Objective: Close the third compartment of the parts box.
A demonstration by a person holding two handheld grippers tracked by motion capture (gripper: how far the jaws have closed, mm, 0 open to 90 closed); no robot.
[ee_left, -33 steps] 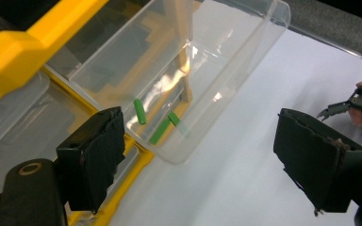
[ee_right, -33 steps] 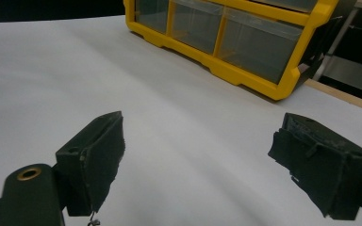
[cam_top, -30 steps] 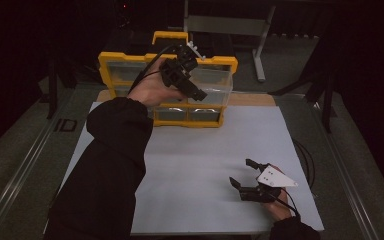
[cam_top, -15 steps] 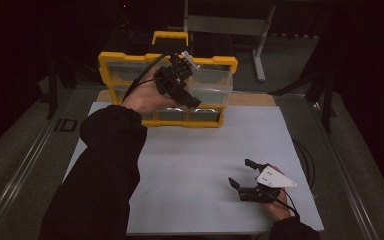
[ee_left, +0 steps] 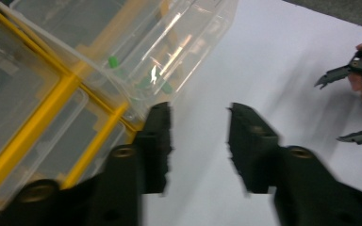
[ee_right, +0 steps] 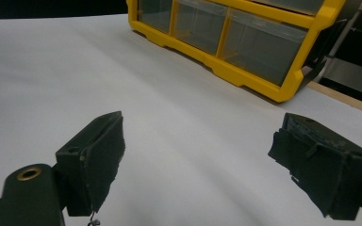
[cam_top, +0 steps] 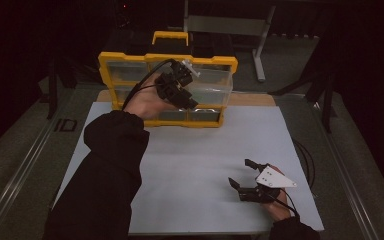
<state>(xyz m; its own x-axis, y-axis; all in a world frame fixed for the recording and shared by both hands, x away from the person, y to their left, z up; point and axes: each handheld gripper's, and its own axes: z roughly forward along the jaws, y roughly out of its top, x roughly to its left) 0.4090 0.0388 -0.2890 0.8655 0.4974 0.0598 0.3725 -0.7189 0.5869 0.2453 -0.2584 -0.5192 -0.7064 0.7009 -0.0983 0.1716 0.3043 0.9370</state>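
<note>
Jaws on the left gripper have just been closing and now stand at a narrow gap with nothing between them; in the left gripper view the two black pads are apart over bare white sheet, and the clear lid of the yellow parts box lies just off their 11 o'clock side, close to the near pad but, as far as I can tell, not pinched. On the right gripper the jaws stand wide and hold nothing, resting low at the 5 o'clock corner of the white sheet, well apart from the box. The box sits at the 12 o'clock edge of the sheet, its carry handle pointing away from the person, its clear drawers facing the right gripper. Small green pieces show through the clear plastic in the left gripper view; what they are is too blurred to say. Judging by this, the work on the box is at an early stage: the left hand hovers over the box's front and seems to be lining up for a grip on the lid or its edge, nothing has been taken out onto the sheet, and the right gripper has no part in it yet. Left to do: get a firm hold, open the box, and handle whatever is inside.
</note>
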